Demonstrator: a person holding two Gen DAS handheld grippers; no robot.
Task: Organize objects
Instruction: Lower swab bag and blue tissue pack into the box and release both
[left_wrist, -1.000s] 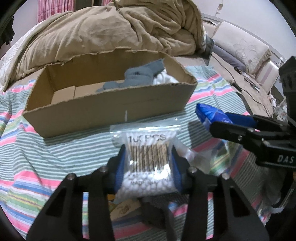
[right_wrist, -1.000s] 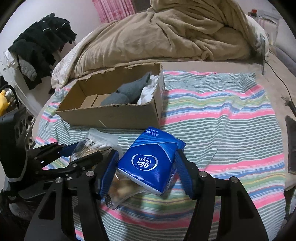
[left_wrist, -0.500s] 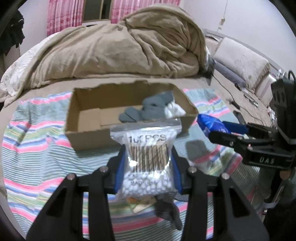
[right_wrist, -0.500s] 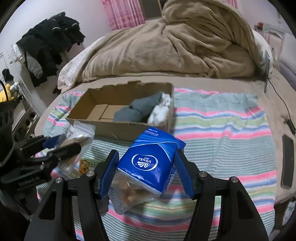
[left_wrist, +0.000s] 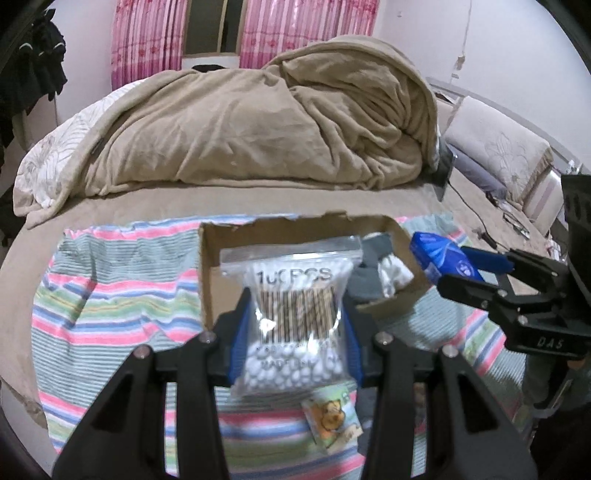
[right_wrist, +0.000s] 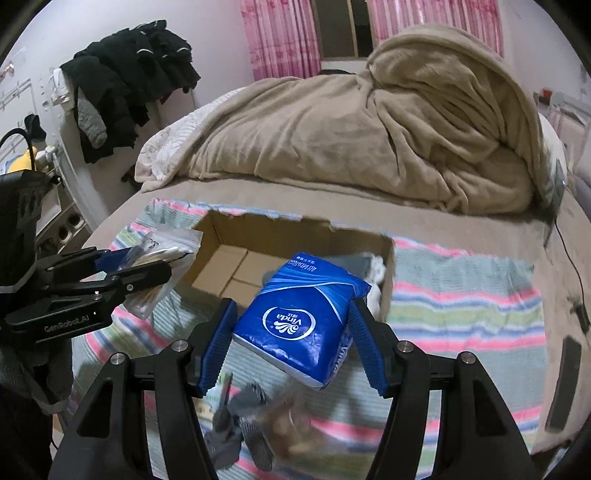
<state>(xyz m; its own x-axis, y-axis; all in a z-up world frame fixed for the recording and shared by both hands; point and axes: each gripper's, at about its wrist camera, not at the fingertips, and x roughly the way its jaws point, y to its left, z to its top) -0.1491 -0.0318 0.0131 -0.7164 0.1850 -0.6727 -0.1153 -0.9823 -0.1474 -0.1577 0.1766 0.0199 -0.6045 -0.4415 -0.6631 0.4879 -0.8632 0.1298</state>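
Note:
My left gripper (left_wrist: 295, 332) is shut on a clear zip bag of cotton swabs (left_wrist: 295, 314) and holds it in the air over the near wall of an open cardboard box (left_wrist: 218, 258). My right gripper (right_wrist: 291, 332) is shut on a blue Vinda tissue pack (right_wrist: 301, 317) and holds it above the box (right_wrist: 295, 229). Grey and white cloth (left_wrist: 384, 266) lies in the box's right end. Each gripper shows in the other's view: the right one (left_wrist: 476, 273), the left one (right_wrist: 147, 262).
The box sits on a striped cloth (left_wrist: 110, 295) on a bed. A tan blanket (left_wrist: 258, 122) is heaped behind. A small picture card (left_wrist: 332, 421), a grey sock (right_wrist: 236, 424) and a clear bag (right_wrist: 291, 428) lie on the cloth below the grippers. Dark clothes (right_wrist: 129, 81) hang at left.
Both grippers have risen with their loads and moved forward over the box. The box now looks smaller and lower in both views.

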